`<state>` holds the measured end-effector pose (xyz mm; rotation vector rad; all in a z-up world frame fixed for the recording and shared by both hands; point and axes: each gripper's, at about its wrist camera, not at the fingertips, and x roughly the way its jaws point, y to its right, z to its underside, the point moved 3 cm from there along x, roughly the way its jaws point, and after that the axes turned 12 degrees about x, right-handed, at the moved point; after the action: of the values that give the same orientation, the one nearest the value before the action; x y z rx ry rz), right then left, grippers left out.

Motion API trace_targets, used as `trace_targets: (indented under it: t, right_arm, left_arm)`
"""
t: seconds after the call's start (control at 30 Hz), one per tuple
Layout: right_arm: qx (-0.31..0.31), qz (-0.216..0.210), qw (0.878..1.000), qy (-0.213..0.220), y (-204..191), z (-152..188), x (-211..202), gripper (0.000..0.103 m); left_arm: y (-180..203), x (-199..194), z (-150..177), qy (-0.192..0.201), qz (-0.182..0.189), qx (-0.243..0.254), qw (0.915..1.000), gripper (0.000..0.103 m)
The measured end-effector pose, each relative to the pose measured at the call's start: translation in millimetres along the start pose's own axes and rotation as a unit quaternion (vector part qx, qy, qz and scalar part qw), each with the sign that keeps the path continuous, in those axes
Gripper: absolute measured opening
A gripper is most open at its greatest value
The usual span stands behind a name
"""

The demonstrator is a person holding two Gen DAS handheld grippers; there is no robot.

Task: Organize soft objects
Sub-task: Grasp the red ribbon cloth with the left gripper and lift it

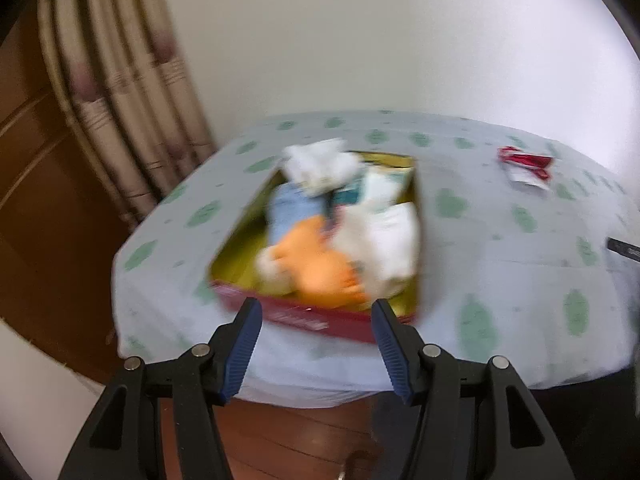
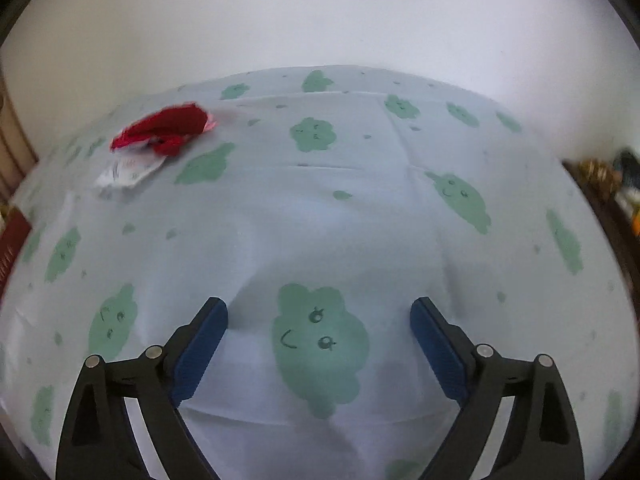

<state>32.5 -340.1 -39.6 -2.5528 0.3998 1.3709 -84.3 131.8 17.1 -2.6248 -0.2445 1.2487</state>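
Left wrist: left claw [image 1: 316,314] spread, empty, above the red box [image 1: 312,316] of soft toys [image 1: 320,256].
Right wrist: right claw [image 2: 319,312] spread wide, empty, over the tabletop [image 2: 360,216]. Red cloth [image 2: 164,130] lies apart, likely next pickup: reach, pinch.

Soft, even indoor light is filling both views; no glare is showing. Left wrist view is smearing heavily with motion blur: the box [image 1: 320,236] and its soft contents are losing all edges, the curtain [image 1: 120,92] is streaking. Right wrist view is holding sharper mid-frame, where the tablecloth [image 2: 320,220] print is reading clearly, while its margins are blurring. Fisheye is bowing the table edge; black vignette is ringing the corners. Faint shadows are lying under the cloth folds.
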Motion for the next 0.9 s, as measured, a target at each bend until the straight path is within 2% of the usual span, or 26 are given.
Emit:
trace_targets:
  t: [0.17, 0.27, 0.3, 0.37, 0.43, 0.57, 0.67, 0.7, 0.77, 0.8, 0.87, 0.9]
  right_arm:
    - [0.001, -0.008, 1.000, -0.010, -4.4, -0.1, 4.7, 0.103]
    - [0.001, -0.009, 1.000, -0.012, -3.6, 0.7, 6.6, 0.103]
    - [0.002, -0.011, 1.000, -0.012, -3.0, 0.4, 7.1, 0.103]
    - [0.007, -0.020, 1.000, -0.010, -1.2, 0.3, 6.1, 0.103]
    - [0.014, -0.032, 0.999, -0.009, 1.2, -0.7, 5.6, 0.103]
    - [0.028, -0.054, 0.998, -0.005, 5.5, -2.0, 3.0, 0.103]
    - [0.035, -0.067, 0.997, -0.004, 7.5, -2.6, 1.3, 0.103]
    - [0.037, -0.070, 0.997, -0.003, 8.1, -2.8, 0.9, 0.103]
    - [0.041, -0.078, 0.996, -0.001, 9.1, -3.3, -0.4, 0.103]
    - [0.043, -0.081, 0.996, -0.001, 9.5, -3.4, -0.9, 0.103]
    - [0.046, -0.087, 0.995, 0.000, 10.4, -3.8, -1.4, 0.103]
    - [0.048, -0.089, 0.995, 0.001, 10.8, -3.8, -1.9, 0.103]
  left_arm:
    - [45.5, 9.2, -29.4, 0.000, 0.043, 0.043, 0.9982, 0.058]
    - [84.2, 17.5, -54.0, 0.013, 0.089, 0.078, 0.9929, 0.058]
    - [92.7, 17.9, -59.6, 0.018, 0.093, 0.089, 0.9916, 0.058]
    - [122.6, 21.6, -81.5, 0.048, 0.111, 0.137, 0.9833, 0.058]
    - [148.1, 28.9, -99.1, 0.061, 0.127, 0.176, 0.9743, 0.058]
    - [199.5, 46.7, -136.1, 0.085, 0.128, 0.257, 0.9541, 0.058]
    - [237.3, 57.6, -161.3, 0.120, 0.101, 0.328, 0.9314, 0.058]
    - [252.4, 63.6, -171.1, 0.135, 0.081, 0.355, 0.9217, 0.058]
    - [269.4, 70.3, -182.7, 0.154, 0.065, 0.382, 0.9088, 0.058]
    - [281.7, 76.7, -190.2, 0.167, 0.057, 0.402, 0.8985, 0.058]
    - [294.7, 83.9, -198.0, 0.181, 0.046, 0.424, 0.8862, 0.058]
    - [305.1, 89.7, -204.0, 0.192, 0.039, 0.439, 0.8766, 0.058]
